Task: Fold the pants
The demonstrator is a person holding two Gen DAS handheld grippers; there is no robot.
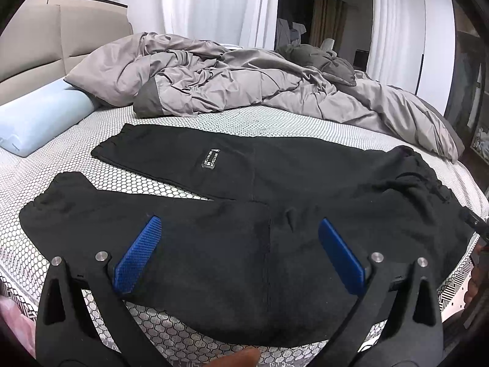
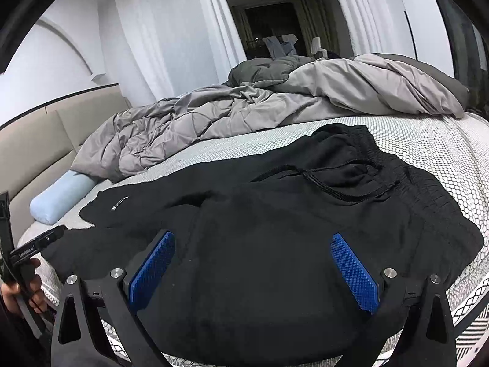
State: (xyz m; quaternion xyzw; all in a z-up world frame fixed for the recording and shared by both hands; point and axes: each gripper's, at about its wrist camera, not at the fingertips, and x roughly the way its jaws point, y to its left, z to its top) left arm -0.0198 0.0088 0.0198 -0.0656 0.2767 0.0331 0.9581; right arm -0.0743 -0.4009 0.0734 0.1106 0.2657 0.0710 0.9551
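Behind the black pants, a rumpled grey duvet is heaped along the far side of the mattress, close to the farther leg but not on it, and a pale blue pillow lies at the head end against the beige headboard, clear of the cuffs. White curtains hang beyond the bed. The pants lie spread flat on the honeycomb-patterned mattress, both legs running toward the pillow and slightly apart, the waistband with its loose drawstring at the other end. The left gripper hovers over the nearer leg with its blue pads set wide apart, holding nothing. The right gripper hangs over the seat area, likewise spread wide and empty.
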